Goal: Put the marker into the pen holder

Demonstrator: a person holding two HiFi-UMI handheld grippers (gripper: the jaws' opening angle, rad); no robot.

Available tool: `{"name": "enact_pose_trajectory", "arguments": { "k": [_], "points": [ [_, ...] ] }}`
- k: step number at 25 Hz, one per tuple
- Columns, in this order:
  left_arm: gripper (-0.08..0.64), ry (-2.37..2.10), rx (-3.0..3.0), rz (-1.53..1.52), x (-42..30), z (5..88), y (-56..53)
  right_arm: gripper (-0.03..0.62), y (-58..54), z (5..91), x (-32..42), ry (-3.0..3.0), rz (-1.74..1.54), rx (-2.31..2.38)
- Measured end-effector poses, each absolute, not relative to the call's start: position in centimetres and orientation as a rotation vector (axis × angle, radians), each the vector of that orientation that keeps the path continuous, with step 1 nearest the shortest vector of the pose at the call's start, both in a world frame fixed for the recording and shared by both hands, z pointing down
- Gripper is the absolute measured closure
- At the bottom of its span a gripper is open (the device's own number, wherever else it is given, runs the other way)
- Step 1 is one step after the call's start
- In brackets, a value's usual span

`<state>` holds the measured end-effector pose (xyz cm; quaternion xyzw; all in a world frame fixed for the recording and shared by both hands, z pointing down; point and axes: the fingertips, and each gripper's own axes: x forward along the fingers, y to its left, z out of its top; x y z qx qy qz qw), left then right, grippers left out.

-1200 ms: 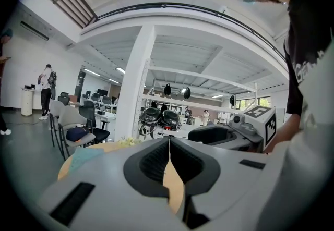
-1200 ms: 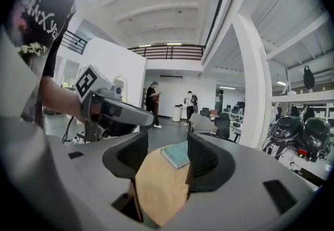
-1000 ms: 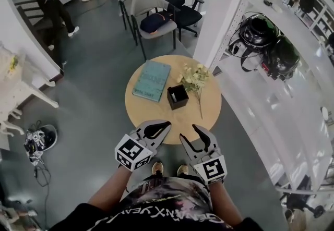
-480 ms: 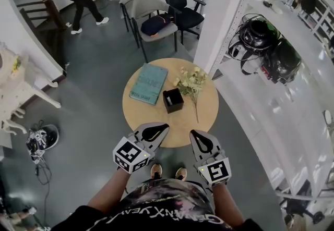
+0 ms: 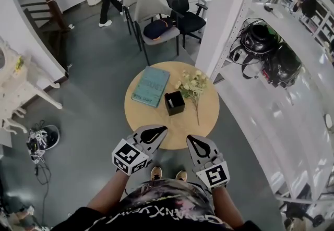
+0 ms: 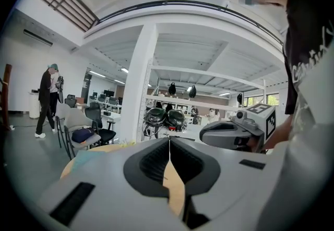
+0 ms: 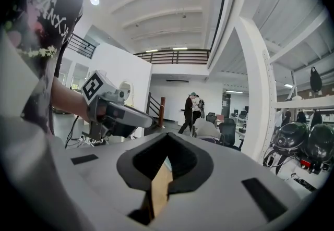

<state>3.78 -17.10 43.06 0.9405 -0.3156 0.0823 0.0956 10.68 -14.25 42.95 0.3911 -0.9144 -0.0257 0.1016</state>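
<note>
At the counter (image 5: 180, 126) edge, our left tongs (image 5: 165, 128) sit closed and empty and our right tongs (image 5: 189, 138), apart a second ago, now meet on nothing, so we hold no marker, nor see one, for the pen holder (image 5: 174, 102) mid-counter.

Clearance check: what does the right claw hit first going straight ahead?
Probably the black pen holder on the round table; the shut right claw points toward it. Height is unclear, so it might pass above.

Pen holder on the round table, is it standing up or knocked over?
Standing up. In the head view the black pen holder sits flat on the table, with its open top facing up.
</note>
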Motion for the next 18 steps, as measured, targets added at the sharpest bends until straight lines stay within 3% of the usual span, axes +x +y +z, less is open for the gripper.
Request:
{"name": "enact_pose_trajectory", "arguments": {
  "k": [18],
  "points": [
    [0.537,-0.949,2.796,0.257,3.7,42.3,-16.5,0.592,-13.1,42.5,9.6,-2.727,-0.109,1.073]
  ]
}}
